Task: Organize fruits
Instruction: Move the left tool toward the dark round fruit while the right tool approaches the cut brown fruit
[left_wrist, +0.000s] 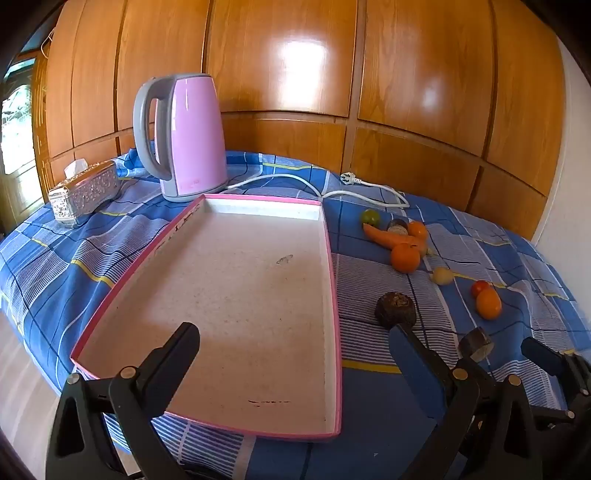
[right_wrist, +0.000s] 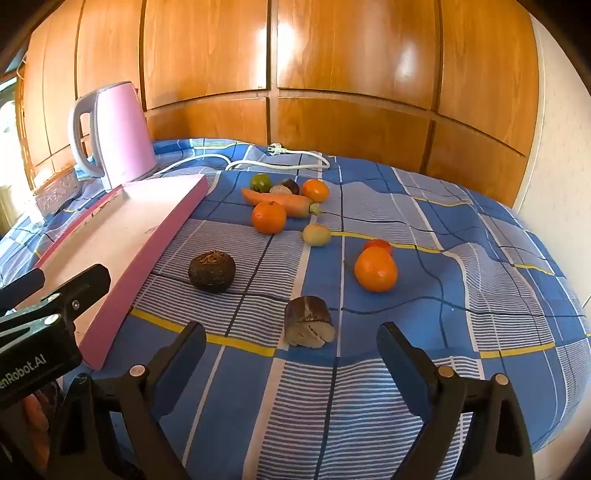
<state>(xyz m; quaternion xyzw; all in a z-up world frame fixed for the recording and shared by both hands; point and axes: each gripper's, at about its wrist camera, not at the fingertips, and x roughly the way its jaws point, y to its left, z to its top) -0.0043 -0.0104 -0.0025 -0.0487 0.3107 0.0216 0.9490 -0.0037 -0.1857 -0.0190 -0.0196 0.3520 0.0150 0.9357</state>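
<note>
Glossy wood panelling (left_wrist: 424, 74), matt cloth cover (right_wrist: 424, 229) (glossy plastic kettle (left_wrist: 192, 136))

A pink kettle (left_wrist: 192, 136) – white cord (left_wrist: 332, 190) trailing – beside a silver tissue box (left_wrist: 83, 194) on the checked cloth (right_wrist: 424, 229).

White letters "enRobot.AI", cut off at the edge, stand on the left hand-held gripper (right_wrist: 55, 295).

free: tray (left_wrist: 221, 288) floor bare | blocked: kettle (left_wrist: 188, 136) behind tray, fruit cluster (right_wrist: 280, 206) right
</note>
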